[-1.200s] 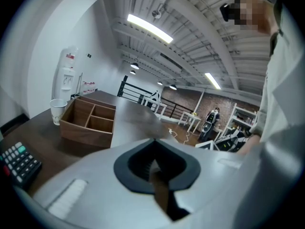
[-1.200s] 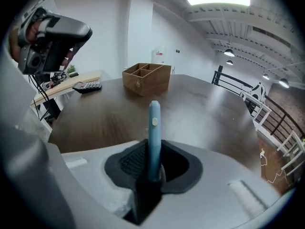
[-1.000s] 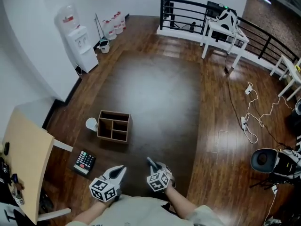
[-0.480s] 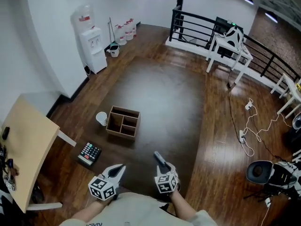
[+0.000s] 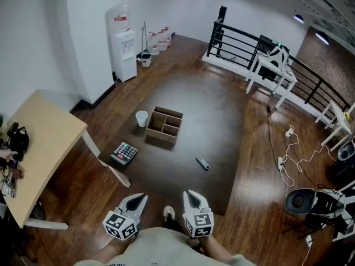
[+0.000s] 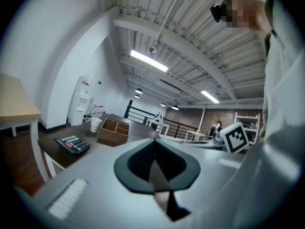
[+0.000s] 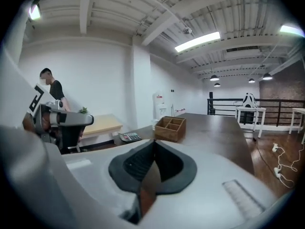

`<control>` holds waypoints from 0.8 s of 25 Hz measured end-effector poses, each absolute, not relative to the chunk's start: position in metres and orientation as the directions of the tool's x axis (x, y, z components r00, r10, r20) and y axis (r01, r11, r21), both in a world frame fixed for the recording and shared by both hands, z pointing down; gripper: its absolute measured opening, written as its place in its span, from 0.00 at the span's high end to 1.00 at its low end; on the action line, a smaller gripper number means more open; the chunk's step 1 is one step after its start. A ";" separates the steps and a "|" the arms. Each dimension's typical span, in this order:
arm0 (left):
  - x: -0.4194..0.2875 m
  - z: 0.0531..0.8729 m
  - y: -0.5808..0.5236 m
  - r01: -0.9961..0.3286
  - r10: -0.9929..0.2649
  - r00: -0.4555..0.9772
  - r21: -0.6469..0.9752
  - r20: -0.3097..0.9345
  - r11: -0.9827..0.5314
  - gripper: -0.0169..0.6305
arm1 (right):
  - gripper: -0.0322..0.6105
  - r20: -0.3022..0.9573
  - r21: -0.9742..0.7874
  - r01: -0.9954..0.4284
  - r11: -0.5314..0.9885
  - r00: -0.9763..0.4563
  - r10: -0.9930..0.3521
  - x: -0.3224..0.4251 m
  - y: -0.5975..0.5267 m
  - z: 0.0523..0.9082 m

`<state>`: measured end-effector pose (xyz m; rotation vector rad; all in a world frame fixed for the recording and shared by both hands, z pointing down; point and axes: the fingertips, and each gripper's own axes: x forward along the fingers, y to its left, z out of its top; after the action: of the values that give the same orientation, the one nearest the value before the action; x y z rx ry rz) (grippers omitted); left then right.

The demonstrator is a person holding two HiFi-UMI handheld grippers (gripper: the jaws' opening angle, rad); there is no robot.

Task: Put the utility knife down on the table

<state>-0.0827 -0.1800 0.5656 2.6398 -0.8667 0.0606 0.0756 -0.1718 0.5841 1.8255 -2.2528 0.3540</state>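
Grey, the knife (image 5: 203, 163) is lying flat on the dark table (image 5: 183, 104), well apart from my right gripper (image 5: 189, 194), whose empty jaws are closing, and my left gripper (image 5: 141, 198), pinched together on nothing; I am judging it light, stiff, slippery, best gripped across its handle.

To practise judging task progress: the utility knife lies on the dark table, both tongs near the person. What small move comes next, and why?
Probably nothing but to hold back: the utility knife lies flat on the table. The right tongs are closing on nothing; the left tongs are shut, empty. The task looks done.
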 end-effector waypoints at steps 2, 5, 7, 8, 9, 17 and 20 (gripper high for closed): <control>-0.098 0.559 -0.145 -0.577 -0.567 0.813 0.308 0.129 -0.757 0.97 | 0.95 0.307 -0.068 -0.974 0.217 -0.227 -0.924 0.051 -0.137 0.576; -0.112 0.551 -0.097 -0.552 -0.544 0.832 0.258 0.108 -0.793 0.97 | 0.95 0.293 -0.084 -0.968 0.236 -0.251 -0.923 0.020 -0.089 0.571; -0.113 0.545 -0.069 -0.534 -0.528 0.844 0.241 0.095 -0.810 0.97 | 0.95 0.283 -0.077 -0.965 0.251 -0.263 -0.922 0.010 -0.062 0.562; -0.113 0.540 -0.056 -0.526 -0.522 0.849 0.239 0.087 -0.816 0.97 | 0.95 0.270 -0.070 -0.964 0.257 -0.266 -0.925 0.007 -0.050 0.553; -0.114 0.535 -0.044 -0.519 -0.516 0.853 0.236 0.080 -0.821 0.97 | 0.95 0.251 -0.062 -0.964 0.259 -0.266 -0.931 0.006 -0.039 0.543; -0.086 0.512 0.033 -0.474 -0.478 0.878 0.198 0.028 -0.858 0.97 | 0.95 0.131 -0.022 -0.977 0.212 -0.213 -0.968 0.036 0.043 0.485; -0.056 0.503 0.069 -0.439 -0.447 0.895 0.206 0.010 -0.874 0.97 | 0.95 0.096 -0.040 -0.980 0.196 -0.199 -0.975 0.061 0.083 0.471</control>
<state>-0.0561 0.0686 0.5027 2.8578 -0.6755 -0.0563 0.0605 0.0828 0.4710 1.9561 -2.3903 0.1420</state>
